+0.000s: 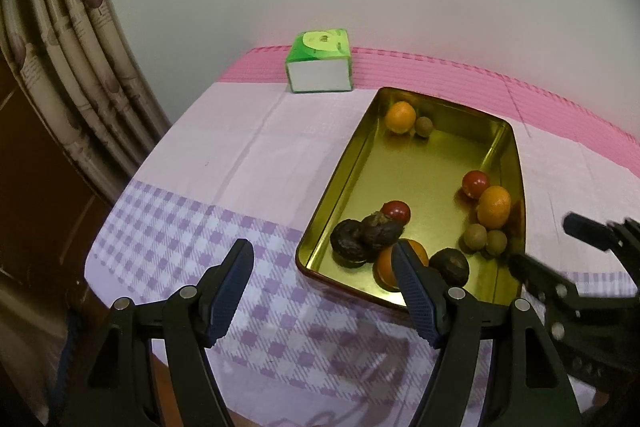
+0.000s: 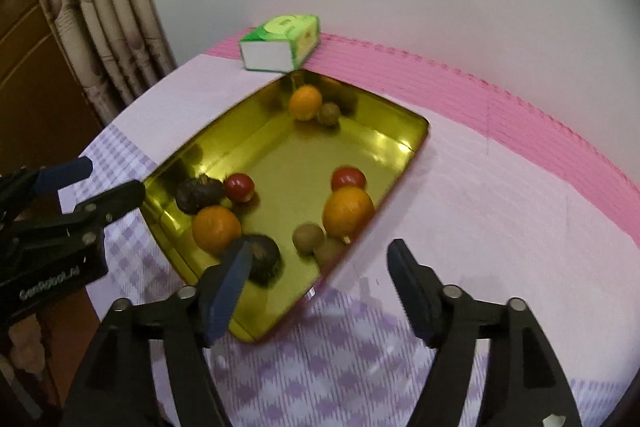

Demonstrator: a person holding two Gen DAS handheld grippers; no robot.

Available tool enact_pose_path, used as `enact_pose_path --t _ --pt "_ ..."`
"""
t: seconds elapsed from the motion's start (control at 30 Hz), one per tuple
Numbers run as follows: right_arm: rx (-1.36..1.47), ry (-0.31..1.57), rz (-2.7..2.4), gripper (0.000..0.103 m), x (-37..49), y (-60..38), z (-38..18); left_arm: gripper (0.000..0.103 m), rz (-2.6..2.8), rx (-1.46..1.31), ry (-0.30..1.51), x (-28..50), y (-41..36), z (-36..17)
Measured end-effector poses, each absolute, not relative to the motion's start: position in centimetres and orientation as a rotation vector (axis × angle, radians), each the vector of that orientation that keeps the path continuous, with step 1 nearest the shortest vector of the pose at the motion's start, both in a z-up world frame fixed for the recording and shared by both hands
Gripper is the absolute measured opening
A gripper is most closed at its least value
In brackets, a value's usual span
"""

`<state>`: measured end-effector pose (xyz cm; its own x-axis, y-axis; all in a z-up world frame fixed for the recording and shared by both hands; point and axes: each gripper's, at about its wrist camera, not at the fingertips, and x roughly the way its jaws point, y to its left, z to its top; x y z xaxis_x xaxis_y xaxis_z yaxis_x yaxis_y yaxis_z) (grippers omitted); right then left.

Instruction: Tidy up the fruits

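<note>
A gold metal tray (image 1: 340,179) (image 2: 416,135) lies on the checked tablecloth and holds several fruits. Among them are oranges (image 1: 400,117) (image 2: 347,211), red tomatoes (image 1: 475,183) (image 2: 239,187), small brown-green fruits (image 1: 475,237) (image 2: 308,237) and dark wrinkled fruits (image 1: 350,241) (image 2: 264,259). My left gripper (image 1: 322,251) (image 2: 106,179) is open over the tray's near left corner, with nothing between its pads. My right gripper (image 2: 320,247) (image 1: 548,243) is open above the tray's near right edge, gripping nothing. Its left finger (image 2: 230,279) partly hides one dark fruit.
A green and white tissue box (image 1: 320,67) (image 2: 280,47) stands behind the tray near the wall. A patterned curtain (image 1: 80,67) (image 2: 112,27) hangs at the left, past the table's rounded left edge. Bare tablecloth (image 1: 240,147) (image 2: 500,207) lies on both sides of the tray.
</note>
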<state>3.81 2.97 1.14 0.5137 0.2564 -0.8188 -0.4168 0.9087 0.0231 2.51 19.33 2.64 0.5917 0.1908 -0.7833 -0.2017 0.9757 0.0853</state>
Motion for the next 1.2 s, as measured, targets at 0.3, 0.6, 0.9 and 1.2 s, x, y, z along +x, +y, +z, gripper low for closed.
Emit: enact_pose_path --t 0.3,0.6,0.9,1.2 --pt "-0.172 1.008 0.381 0.092 1.5 2.1 0.4 0.072 0.219 0.011 0.908 2.4 18.6 2.8" --pt "-0.21 1.004 0.349 0.1 0.6 2.0 0.3 0.072 0.201 0.03 0.919 2.3 17.9 2.7" --pt "-0.221 1.01 0.348 0.102 0.5 2.2 0.1 0.072 0.189 0.045 0.932 2.4 17.6 2.4" --pt "-0.225 1.012 0.349 0.102 0.5 2.4 -0.1 0.072 0.186 0.051 0.939 2.4 17.5 2.1"
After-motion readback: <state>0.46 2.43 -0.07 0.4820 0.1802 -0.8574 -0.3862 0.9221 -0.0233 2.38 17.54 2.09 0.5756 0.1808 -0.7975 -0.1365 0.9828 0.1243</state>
